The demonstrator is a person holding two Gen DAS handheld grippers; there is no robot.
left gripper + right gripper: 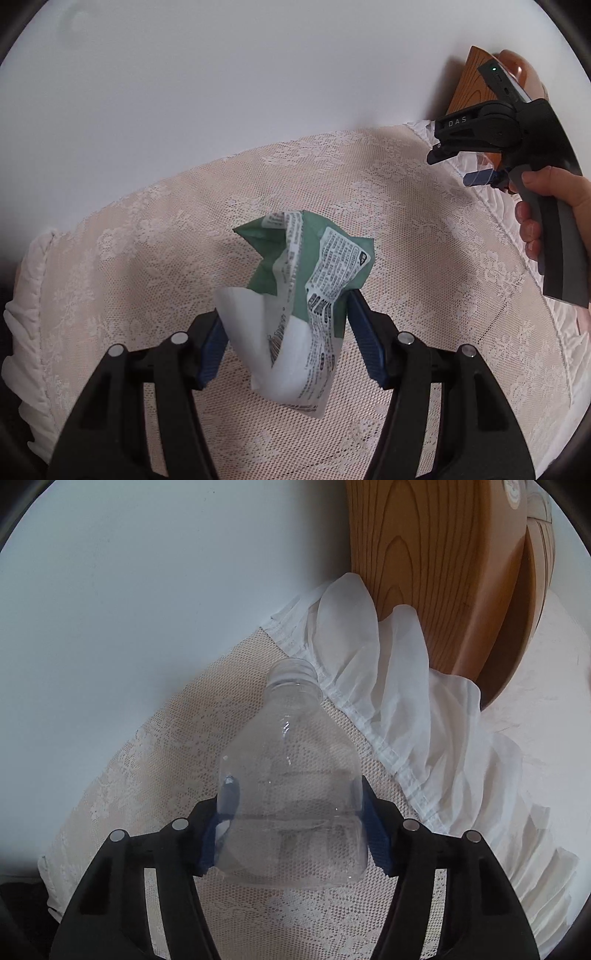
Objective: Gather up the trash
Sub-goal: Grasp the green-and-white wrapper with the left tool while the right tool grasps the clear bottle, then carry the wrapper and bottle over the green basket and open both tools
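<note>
Left tool (286, 332): its blue-padded black fingers pinch a crumpled green-and-white printed paper wrapper (303, 306), which stands up between them above the cream lace cloth (147, 240). Right tool (291, 819): its fingers clamp the body of a clear, uncapped plastic bottle (291, 786), neck pointing away toward the white ruffled trim (406, 716) and brown wooden board (424, 572).
</note>
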